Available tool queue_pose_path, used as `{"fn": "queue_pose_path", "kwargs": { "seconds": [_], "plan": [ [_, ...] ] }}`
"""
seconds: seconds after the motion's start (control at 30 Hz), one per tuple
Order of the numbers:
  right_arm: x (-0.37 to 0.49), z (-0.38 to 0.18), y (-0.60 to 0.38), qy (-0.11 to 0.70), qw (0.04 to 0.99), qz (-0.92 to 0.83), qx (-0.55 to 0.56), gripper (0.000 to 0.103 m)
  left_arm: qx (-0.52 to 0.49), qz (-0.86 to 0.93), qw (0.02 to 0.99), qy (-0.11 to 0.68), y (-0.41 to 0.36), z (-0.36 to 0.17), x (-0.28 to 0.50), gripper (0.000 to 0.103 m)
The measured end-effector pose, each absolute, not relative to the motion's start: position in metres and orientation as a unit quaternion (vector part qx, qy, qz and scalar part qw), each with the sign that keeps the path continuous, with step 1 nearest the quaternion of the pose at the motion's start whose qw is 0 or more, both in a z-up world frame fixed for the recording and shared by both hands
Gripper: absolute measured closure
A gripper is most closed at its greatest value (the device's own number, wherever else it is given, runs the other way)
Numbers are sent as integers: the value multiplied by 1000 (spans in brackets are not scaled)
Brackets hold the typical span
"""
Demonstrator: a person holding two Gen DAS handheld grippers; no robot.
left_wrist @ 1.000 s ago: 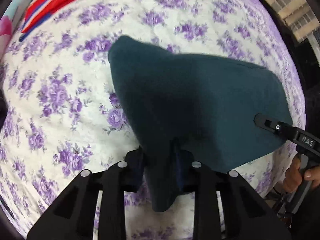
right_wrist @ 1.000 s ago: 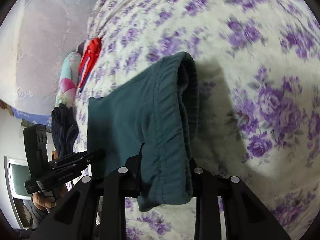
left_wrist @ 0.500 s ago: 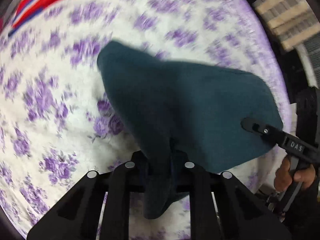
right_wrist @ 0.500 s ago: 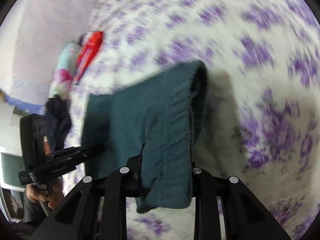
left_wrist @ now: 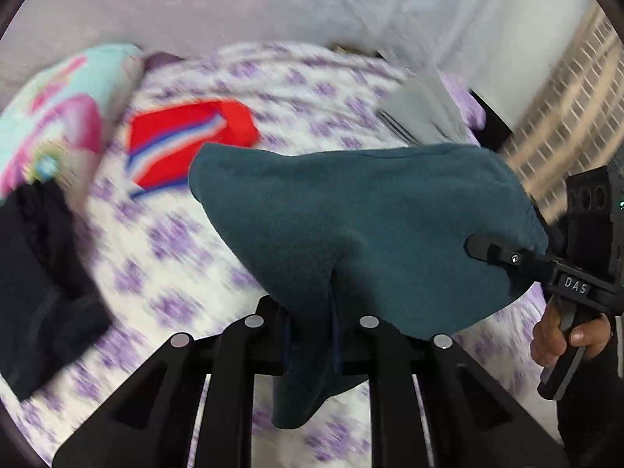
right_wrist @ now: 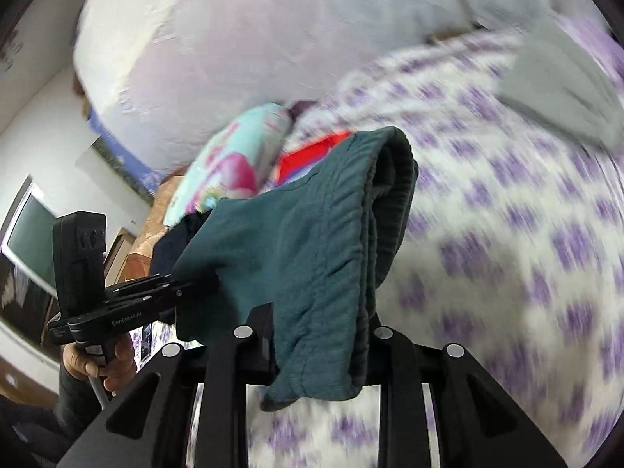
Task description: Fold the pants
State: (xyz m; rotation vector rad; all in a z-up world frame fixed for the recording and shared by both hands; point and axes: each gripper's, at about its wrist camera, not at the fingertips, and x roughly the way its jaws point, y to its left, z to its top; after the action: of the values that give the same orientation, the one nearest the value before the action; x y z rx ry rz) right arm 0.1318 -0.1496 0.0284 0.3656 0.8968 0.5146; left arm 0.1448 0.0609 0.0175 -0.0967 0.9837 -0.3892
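Left wrist view: the left gripper [left_wrist: 312, 323] has its jaws pinching a fold of the teal pants [left_wrist: 362, 234], held above the floral bed [left_wrist: 163, 257]. The right gripper [left_wrist: 483, 247] clamps the far edge.

Right wrist view: the right gripper [right_wrist: 312, 331] has its jaws pinching the pants' waistband [right_wrist: 343, 234].

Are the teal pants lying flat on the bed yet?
No. The teal pants hang lifted above the floral bedspread, pinched by the left gripper and right gripper.
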Motion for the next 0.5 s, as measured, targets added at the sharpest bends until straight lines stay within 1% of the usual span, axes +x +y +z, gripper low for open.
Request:
{"fn": "queue_pose_path", "kwargs": {
  "seconds": [0.1,0.13,0.23,0.3,0.33,0.37,0.4,0.43,0.47,0.5],
  "plan": [
    [168,14,-125,433,852,248,156,78,-49,-151,868,470,90,11,165,89],
    [185,1,-114,444,850,246,141,78,-54,-141,867,474,98,6,175,89],
    [215,-37,-96,480,840,227,115,76,-69,-112,848,513,118,-38,208,89],
    [232,-73,-89,509,836,190,74,69,-65,-97,829,548,124,-73,219,88],
    [236,-88,-86,520,836,166,47,58,-57,-73,812,576,127,-103,227,85],
    [239,-108,-83,542,831,125,2,48,-46,-52,800,597,136,-120,228,75],
    [238,-122,-84,558,823,98,-29,42,-46,-26,778,626,142,-144,230,63],
    [238,-127,-88,559,824,93,-29,32,-70,-9,787,613,151,-147,225,47],
    [236,-124,-94,554,828,89,-17,30,-80,3,791,606,157,-145,222,37],
    [235,-120,-95,555,828,86,-18,30,-80,10,788,610,160,-144,220,37]
  ]
}}
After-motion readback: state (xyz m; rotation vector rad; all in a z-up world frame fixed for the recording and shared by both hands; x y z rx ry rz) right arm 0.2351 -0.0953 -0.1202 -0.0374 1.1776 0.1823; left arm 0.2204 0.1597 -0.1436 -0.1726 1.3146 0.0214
